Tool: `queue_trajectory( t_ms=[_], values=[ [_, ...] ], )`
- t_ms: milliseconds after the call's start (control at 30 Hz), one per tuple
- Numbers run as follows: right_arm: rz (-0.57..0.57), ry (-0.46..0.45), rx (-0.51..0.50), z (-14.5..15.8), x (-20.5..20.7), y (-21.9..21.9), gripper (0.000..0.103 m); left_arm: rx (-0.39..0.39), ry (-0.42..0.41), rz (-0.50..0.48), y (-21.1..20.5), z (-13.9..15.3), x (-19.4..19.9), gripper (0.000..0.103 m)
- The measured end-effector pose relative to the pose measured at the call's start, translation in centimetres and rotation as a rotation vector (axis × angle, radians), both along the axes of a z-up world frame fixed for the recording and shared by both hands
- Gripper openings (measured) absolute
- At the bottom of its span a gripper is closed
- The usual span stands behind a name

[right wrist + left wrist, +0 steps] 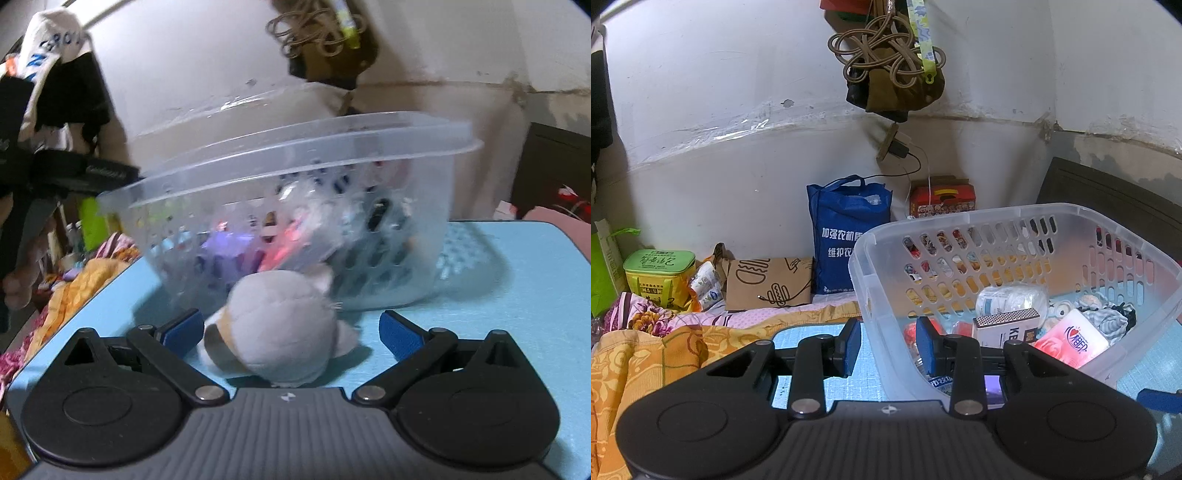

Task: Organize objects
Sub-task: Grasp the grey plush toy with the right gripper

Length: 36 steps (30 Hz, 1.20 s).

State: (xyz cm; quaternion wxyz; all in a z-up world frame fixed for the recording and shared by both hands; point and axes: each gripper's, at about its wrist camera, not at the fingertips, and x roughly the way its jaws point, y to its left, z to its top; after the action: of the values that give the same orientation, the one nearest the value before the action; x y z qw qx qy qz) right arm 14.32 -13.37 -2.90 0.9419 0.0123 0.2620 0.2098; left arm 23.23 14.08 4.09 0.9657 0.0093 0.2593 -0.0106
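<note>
The right gripper (291, 334) had its jaws wide, with the grey plush toy (275, 328) sitting between them, touching neither pad. It looked like the picking-up step; next the jaws would need to squeeze the toy. The left gripper (888, 345) pinched the near wall of the clear basket (960, 218), jaws narrow. Only the left view showed inside: a matchbox (1006, 326) and tissue pack (1073, 345).
</note>
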Motion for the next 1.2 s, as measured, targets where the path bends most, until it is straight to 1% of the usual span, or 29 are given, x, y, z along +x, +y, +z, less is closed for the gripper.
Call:
queue_trajectory(
  t_ms=[100,233,333,533,567,600,633,733,900,1033,1133,1200],
  values=[
    [0.026,0.018,-0.025,-0.2,0.3,0.8,0.103,0.000,0.000,0.000,0.0,0.0,0.0,0.039],
    [0.024,0.061,-0.076,-0.6,1.0,1.7,0.103,0.000,0.000,0.001,0.0,0.0,0.0,0.039],
    [0.021,0.104,-0.083,-1.1,1.3,1.8,0.103,0.000,-0.001,0.000,0.0,0.0,0.0,0.039],
    [0.017,0.110,-0.095,-1.1,1.4,2.2,0.103,-0.001,0.000,0.000,0.0,0.0,0.0,0.039],
    [0.017,0.108,-0.092,-1.1,1.3,2.3,0.101,0.000,0.000,0.001,-0.1,0.0,0.0,0.039],
    [0.014,0.100,-0.084,-1.0,1.3,2.1,0.093,-0.001,0.000,0.000,-0.1,0.0,0.0,0.039],
    [0.010,0.095,-0.071,-1.0,1.2,1.9,0.091,-0.001,0.000,0.000,-0.1,0.0,0.0,0.039],
    [0.015,0.091,-0.036,-0.9,1.1,1.2,0.090,0.004,0.002,-0.001,-0.2,0.0,0.1,0.039],
    [-0.004,0.053,-0.022,-0.5,0.6,1.1,0.090,0.005,0.003,0.001,-0.3,0.0,0.1,0.039],
    [0.002,0.004,0.020,-0.1,-0.2,0.4,0.090,0.004,0.003,0.000,-0.2,0.0,0.1,0.039],
    [0.002,-0.047,0.059,0.2,-1.2,-0.2,0.090,0.004,0.002,0.000,-0.3,0.0,0.1,0.039],
    [-0.006,-0.101,0.073,0.4,-2.0,-0.5,0.090,0.003,0.003,-0.001,-0.2,0.0,0.1,0.039]
  ],
)
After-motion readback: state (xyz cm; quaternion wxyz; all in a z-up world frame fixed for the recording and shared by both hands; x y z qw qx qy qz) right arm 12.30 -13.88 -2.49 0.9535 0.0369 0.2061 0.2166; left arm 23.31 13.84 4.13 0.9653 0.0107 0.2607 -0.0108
